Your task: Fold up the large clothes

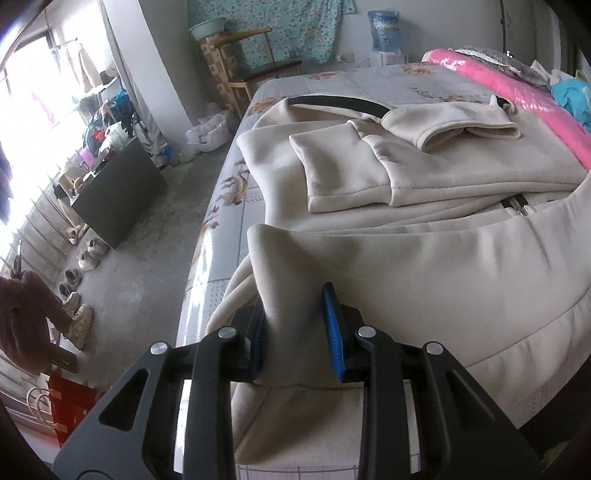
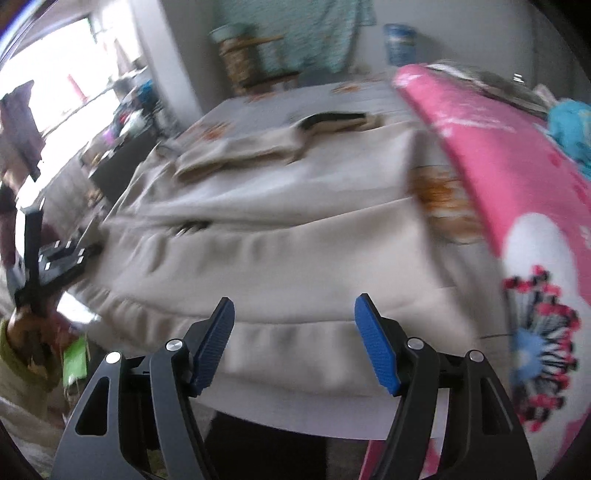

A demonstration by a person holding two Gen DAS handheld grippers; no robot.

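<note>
A pink quilt [image 1: 532, 92] lies along the far side of the bed [image 1: 229, 206]. A wooden chair [image 1: 255, 70] stands near the bed's far corner, with a water dispenser [image 1: 384, 33] by the wall. Pairs of shoes [image 1: 79, 280] line the floor beside a dark cabinet [image 1: 118, 195].

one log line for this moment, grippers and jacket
left hand-held gripper: shut on jacket hem | right hand-held gripper: open, empty, over hem | sleeves: folded in | bed
</note>
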